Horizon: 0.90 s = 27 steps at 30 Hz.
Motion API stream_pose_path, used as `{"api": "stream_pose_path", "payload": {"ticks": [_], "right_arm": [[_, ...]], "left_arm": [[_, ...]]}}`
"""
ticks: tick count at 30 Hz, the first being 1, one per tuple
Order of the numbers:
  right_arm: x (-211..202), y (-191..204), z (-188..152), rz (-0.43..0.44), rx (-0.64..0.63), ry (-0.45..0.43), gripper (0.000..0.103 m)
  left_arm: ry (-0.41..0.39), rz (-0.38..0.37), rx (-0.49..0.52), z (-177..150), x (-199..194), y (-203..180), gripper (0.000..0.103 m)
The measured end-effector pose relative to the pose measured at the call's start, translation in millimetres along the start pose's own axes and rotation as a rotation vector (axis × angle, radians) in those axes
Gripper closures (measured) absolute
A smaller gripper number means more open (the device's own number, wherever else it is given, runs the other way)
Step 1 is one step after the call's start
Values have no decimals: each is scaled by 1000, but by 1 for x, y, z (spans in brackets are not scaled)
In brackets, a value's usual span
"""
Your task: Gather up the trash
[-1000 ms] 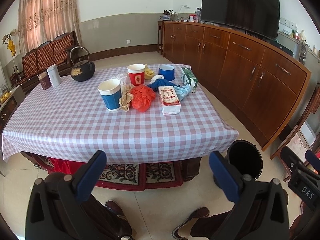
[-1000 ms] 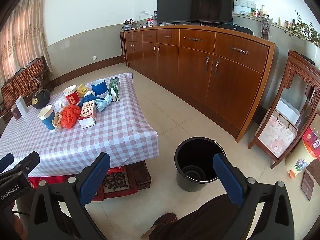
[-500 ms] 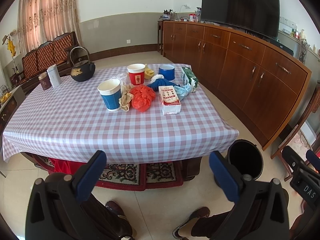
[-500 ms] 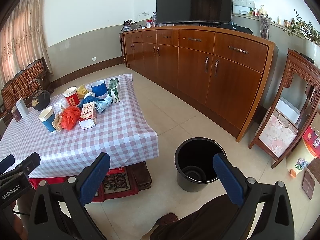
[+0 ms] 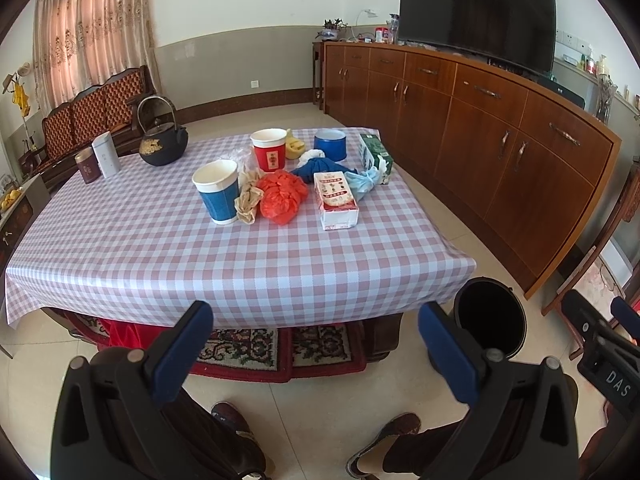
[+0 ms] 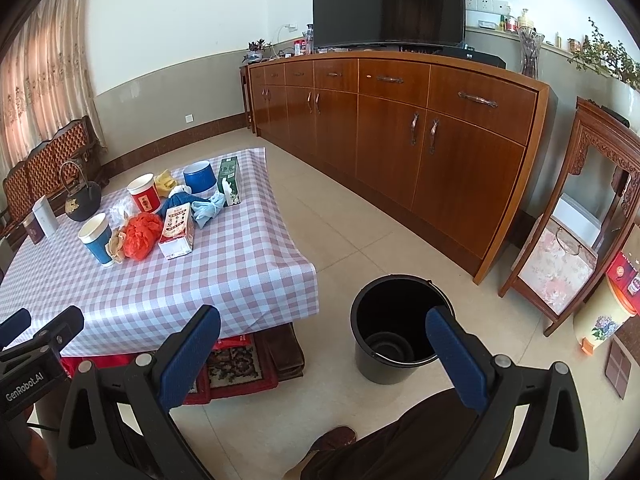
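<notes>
Next to nothing changed over the last second: same standoff from the checked table [image 5: 160, 248], so collecting not yet begun. Far left at ten o'clock, iron kettle [image 5: 162, 142], likely no trash. Toward twelve, trash cluster: blue paper cup [image 5: 218, 192], red plastic bag [image 5: 282, 196], white carton [image 5: 335, 200], possibly crumpled tissue behind. Left gripper [image 5: 316, 344] spread wide, empty. At four o'clock, black bucket [image 6: 400, 328] on the floor. Right gripper [image 6: 320, 354] likewise wide, holding nothing.
</notes>
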State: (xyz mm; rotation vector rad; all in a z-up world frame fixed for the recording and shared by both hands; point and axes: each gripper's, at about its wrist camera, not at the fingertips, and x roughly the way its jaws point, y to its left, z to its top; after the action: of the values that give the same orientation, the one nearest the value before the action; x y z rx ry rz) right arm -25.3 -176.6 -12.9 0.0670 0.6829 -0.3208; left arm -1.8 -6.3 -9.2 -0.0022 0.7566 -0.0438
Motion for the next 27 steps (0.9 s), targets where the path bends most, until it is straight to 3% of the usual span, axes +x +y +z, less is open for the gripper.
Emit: {"api": "stream_pose_path", "payload": {"ticks": [27], "right_arm": [[5, 2, -1, 4, -13, 4, 0]], "left_arm": [[12, 22, -32, 4, 10, 13, 0]]}}
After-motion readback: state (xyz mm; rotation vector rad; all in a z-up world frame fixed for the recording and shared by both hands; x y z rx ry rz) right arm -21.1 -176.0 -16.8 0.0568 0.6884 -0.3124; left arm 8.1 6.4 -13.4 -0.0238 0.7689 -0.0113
